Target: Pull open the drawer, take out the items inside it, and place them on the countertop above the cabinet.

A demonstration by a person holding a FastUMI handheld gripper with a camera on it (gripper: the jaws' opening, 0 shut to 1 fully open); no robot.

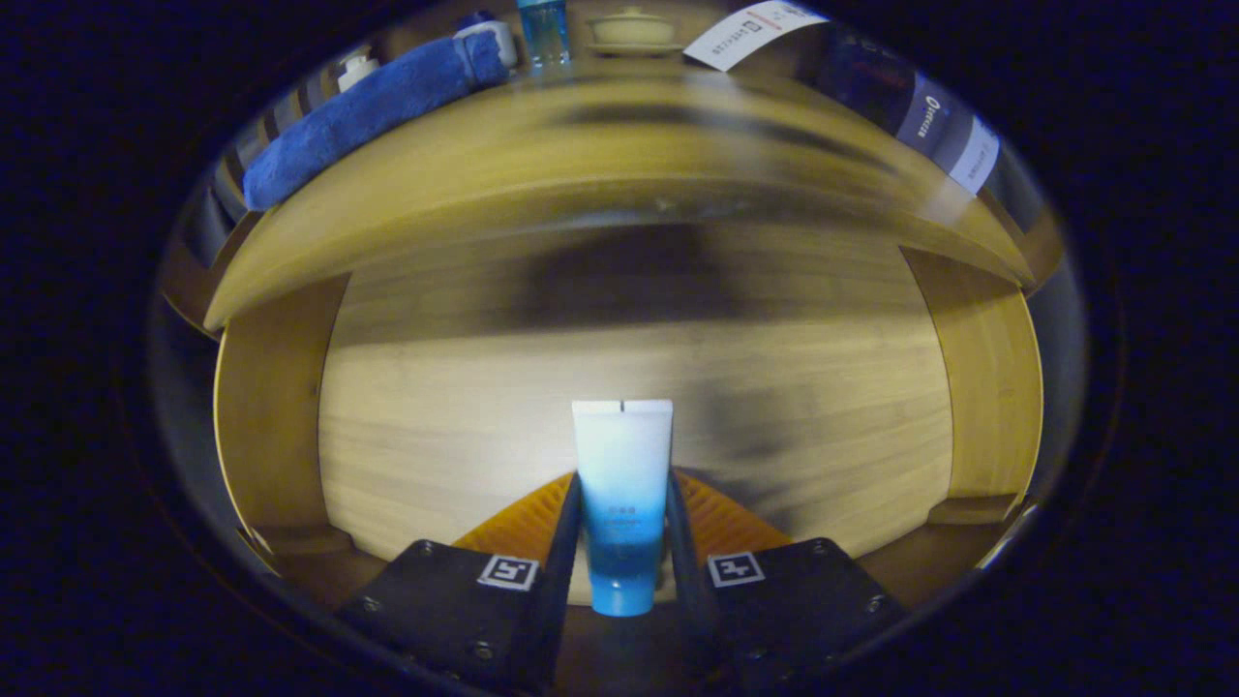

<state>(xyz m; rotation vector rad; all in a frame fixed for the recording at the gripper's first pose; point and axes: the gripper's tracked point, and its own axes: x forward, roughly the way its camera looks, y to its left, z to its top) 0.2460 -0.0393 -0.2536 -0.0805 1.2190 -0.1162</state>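
Down in the open drawer (619, 387), the claw (621, 503) is clamping a tube (621, 484) between its two fingers. Both fingers are pressing against the tube's sides, one on each flank, so the claw is closed on it. The tube is standing lengthwise along the fingers, its flat crimped end pointing ahead of the fingertips and its blue cap sitting back toward the base of the claw. The tube's body is fading from white at the far end to blue near the cap.

Beyond the fingertips, the pale wooden drawer floor is stretching away, and a dark shadow is lying across its far part. The drawer's side walls are rising to the left and right of the claw, well apart from the tube.

Further ahead and above, the wooden countertop (619, 126) is curving across the scene over the cabinet. On it, ahead and to the left of the claw, a rolled blue towel (373, 106) is lying. Past the towel, a white cup (496, 39) is sitting just beside the towel's far end, a clear blue bottle (544, 31) is standing next to that, and a pale lidded dish (634, 31) is resting straight ahead of the claw at the back of the countertop.
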